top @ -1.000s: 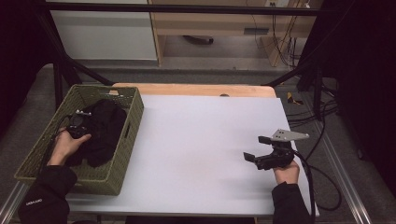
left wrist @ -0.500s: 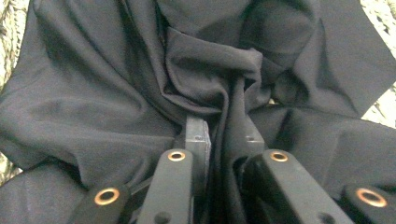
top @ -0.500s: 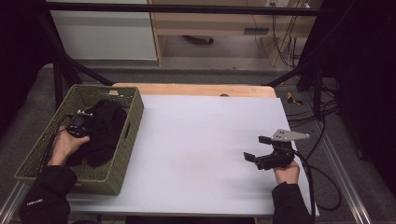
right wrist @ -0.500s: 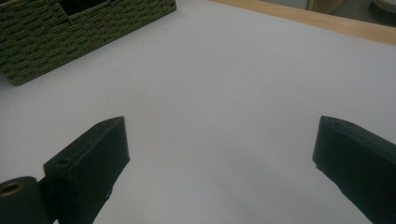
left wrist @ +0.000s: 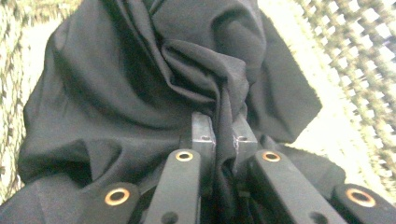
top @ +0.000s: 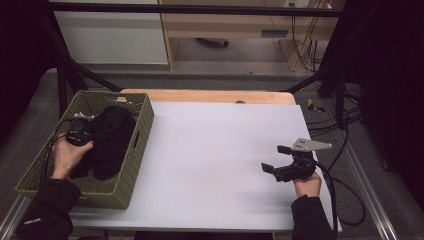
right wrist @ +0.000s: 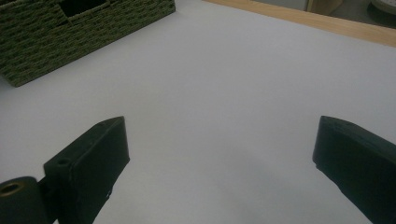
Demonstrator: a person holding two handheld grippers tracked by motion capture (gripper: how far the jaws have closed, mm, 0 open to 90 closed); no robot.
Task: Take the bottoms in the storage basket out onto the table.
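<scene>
Black cloth (left wrist: 140, 93) lies bunched inside the green woven basket (top: 127, 172) at the left end of the table, and my left gripper (left wrist: 223, 135) has a fold of it pinched: its jaws have just been closing and now press together on the fabric. From above I see the left gripper (top: 80, 132) over the basket's left half, just beside the dark heap (top: 110, 140). My right gripper (top: 272, 160) sits well apart, low over the bare white tabletop (top: 215, 150) near its right edge, with the jaws standing wide and nothing between them; the basket's corner (right wrist: 84, 28) shows far off ahead of them.
</scene>
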